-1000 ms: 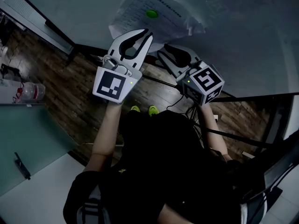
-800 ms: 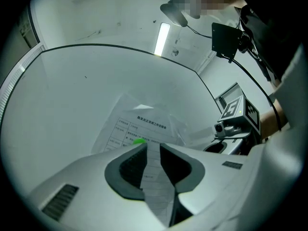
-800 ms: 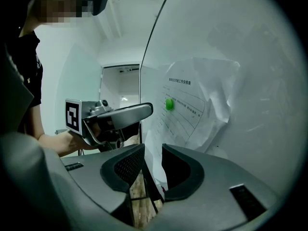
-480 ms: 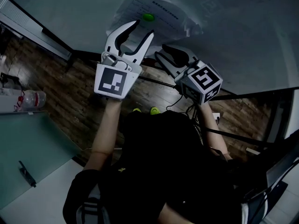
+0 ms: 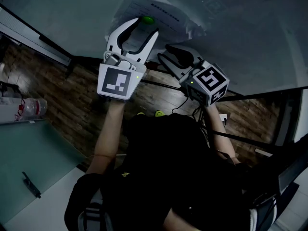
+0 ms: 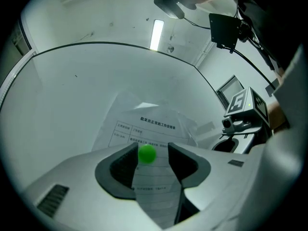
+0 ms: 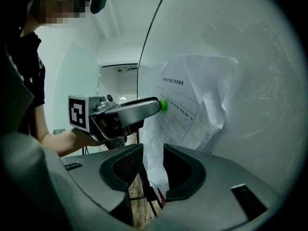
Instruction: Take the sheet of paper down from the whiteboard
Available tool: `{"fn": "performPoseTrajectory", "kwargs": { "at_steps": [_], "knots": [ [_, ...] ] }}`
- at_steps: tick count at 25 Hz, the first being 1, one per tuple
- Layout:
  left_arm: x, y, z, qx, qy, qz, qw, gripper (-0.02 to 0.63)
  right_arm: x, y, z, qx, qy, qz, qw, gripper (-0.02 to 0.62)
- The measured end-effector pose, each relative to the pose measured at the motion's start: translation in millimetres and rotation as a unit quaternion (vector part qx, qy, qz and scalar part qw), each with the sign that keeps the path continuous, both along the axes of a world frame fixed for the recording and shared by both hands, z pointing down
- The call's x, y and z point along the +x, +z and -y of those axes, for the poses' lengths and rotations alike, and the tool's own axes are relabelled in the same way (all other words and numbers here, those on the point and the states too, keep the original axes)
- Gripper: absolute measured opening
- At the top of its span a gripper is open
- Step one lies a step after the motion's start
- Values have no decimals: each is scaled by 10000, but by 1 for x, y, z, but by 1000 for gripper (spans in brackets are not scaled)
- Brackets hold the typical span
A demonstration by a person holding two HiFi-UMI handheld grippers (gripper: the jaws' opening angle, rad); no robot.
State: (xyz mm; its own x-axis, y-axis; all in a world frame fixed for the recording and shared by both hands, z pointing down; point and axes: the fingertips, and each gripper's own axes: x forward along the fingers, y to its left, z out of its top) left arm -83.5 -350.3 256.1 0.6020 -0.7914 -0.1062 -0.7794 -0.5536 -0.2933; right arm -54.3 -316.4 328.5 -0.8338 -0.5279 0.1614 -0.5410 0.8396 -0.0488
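Note:
A creased printed sheet of paper (image 5: 166, 11) hangs on the whiteboard (image 5: 240, 32), pinned by a round green magnet (image 5: 147, 19). My left gripper (image 5: 146, 26) points at the board. Its jaws are opening, with the magnet (image 6: 147, 154) between the tips and a gap on each side. In the left gripper view the paper (image 6: 144, 126) fills the space ahead of the gripper (image 6: 152, 147). My right gripper (image 7: 152, 150) sits lower right, jaws opening. The paper's (image 7: 192, 105) lower edge hangs between them, not pinched. The magnet (image 7: 163, 105) shows at the left gripper's tip.
The whiteboard's dark lower frame (image 5: 43, 44) runs diagonally over a wooden floor (image 5: 72, 95). Stand bars and cables (image 5: 250, 97) cross below the right gripper. A plastic bottle (image 5: 31, 105) lies at far left beside a pale table (image 5: 29, 158). The person's dark-clothed body fills the lower middle.
My left gripper rose toward the board and its jaws went from nearly shut to wide, so the green magnet now sits between the tips. The right gripper barely moved.

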Motion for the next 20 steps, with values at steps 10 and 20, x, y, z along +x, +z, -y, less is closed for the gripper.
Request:
{"fn": "performPoseTrajectory", "kwargs": {
  "at_steps": [10, 20],
  "knots": [
    [1, 5, 9, 46, -202, 188, 9996, 199, 6, 10, 6, -151, 50, 12, 9999, 161],
    [-4, 6, 15, 233, -819, 679, 9940, 144, 15, 17, 10, -380, 146, 160, 9990, 181]
  ]
}}
